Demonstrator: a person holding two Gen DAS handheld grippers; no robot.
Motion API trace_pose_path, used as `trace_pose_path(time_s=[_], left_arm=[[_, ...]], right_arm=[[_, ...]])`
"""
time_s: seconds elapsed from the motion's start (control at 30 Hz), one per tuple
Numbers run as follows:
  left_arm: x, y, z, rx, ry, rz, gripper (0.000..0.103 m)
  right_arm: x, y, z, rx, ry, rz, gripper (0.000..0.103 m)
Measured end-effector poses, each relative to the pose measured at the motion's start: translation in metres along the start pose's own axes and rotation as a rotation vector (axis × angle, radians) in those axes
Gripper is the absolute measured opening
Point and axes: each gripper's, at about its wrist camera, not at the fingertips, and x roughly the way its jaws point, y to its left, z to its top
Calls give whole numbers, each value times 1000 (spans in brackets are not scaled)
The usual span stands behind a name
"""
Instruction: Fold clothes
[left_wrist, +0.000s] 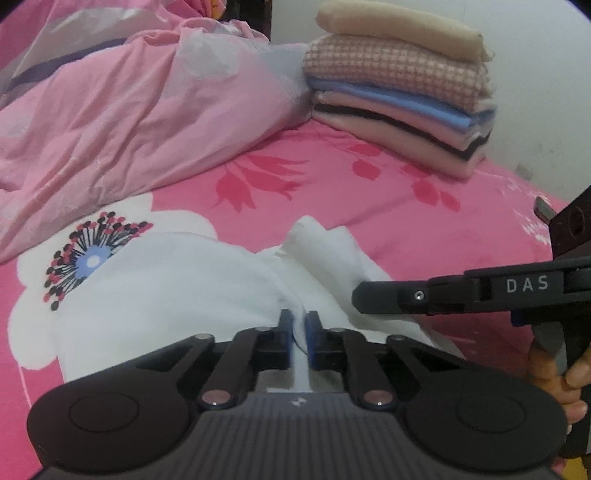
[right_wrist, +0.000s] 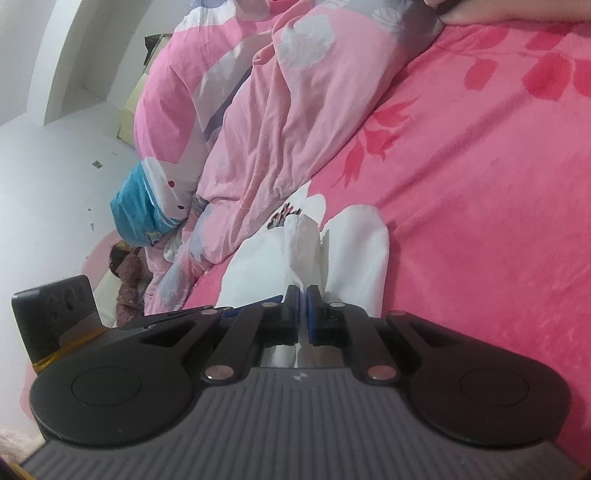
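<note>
I'm over the bed (left_wrist: 424, 236), its bright pink sheet printed with red leaves and one big white flower at lower left. The white garment (left_wrist: 207, 295) lies bunched on it at lower centre. A crumpled pink quilt (left_wrist: 122, 118) is heaped across the upper left, and a stack of folded clothes (left_wrist: 402, 96) sits at upper right, just beside it.

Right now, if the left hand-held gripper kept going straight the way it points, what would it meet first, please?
The left hand-held gripper already pinches the white garment, so it would push further into that cloth first, then probably the pink bedsheet beneath; depth is hard to judge.
</note>
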Motion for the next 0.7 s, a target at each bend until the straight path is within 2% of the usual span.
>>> trace_pose_path(time_s=[0.1, 0.2, 0.33, 0.47, 0.53, 0.6, 0.7], left_arm=[[-6, 4, -2, -28, -40, -2, 3], [-21, 16, -6, -86, -102, -37, 3], [-42, 27, -11, -135, -188, -87, 3], [-57, 27, -15, -131, -258, -122, 3], [-58, 24, -15, -121, -272, -138, 3], [-50, 24, -13, -122, -250, -144, 3], [-31, 27, -13, -146, -206, -150, 3]], right_arm=[[0, 1, 1, -9, 7, 3, 3], [4, 8, 3, -49, 36, 0, 3], [15, 23, 6, -143, 111, -31, 3], [30, 41, 7, -261, 203, -71, 3], [39, 51, 5, -335, 252, -85, 4], [46, 60, 2, -407, 293, -97, 6], [45, 64, 3, -437, 315, -83, 8]])
